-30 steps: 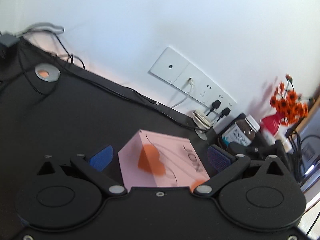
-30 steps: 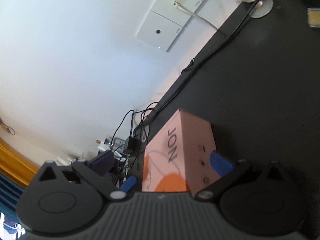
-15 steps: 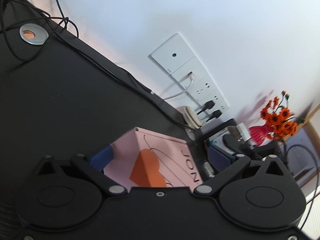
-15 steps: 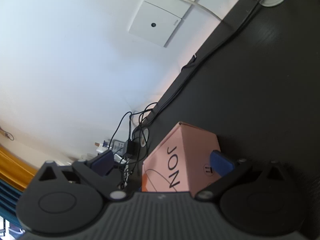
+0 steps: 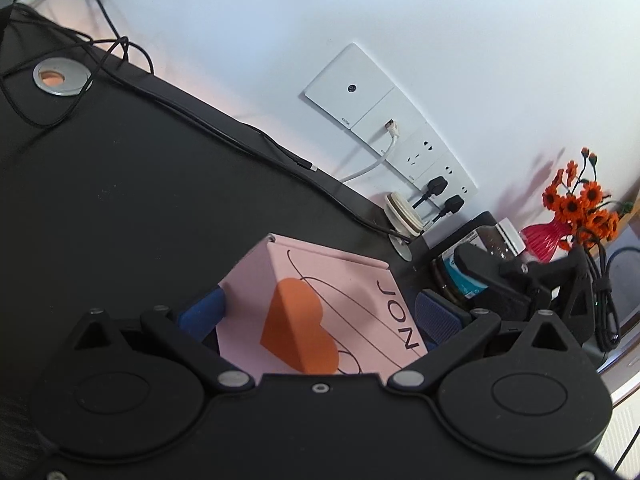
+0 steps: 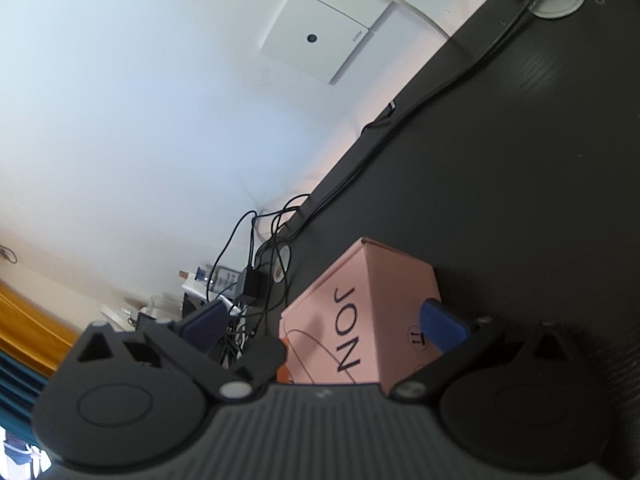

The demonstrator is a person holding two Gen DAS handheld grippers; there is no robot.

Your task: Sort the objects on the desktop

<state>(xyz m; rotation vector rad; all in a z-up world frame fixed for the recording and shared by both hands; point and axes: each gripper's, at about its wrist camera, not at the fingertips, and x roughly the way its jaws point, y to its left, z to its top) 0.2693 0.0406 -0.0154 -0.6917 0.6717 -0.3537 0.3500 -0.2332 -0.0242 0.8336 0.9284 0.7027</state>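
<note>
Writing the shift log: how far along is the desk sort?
Done: nothing that these views can confirm. In hand: the pink box sits between the pads of both the left gripper and the right gripper, low over the black desk; whether it is lifted is unclear. Left: placing it; the jar and tape roll by the wall look untouched.

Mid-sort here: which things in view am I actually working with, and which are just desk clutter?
In play:
pink box
left gripper
right gripper

Just lying about:
orange flowers in red vase
jar
tape roll
black cables
wall sockets
</note>
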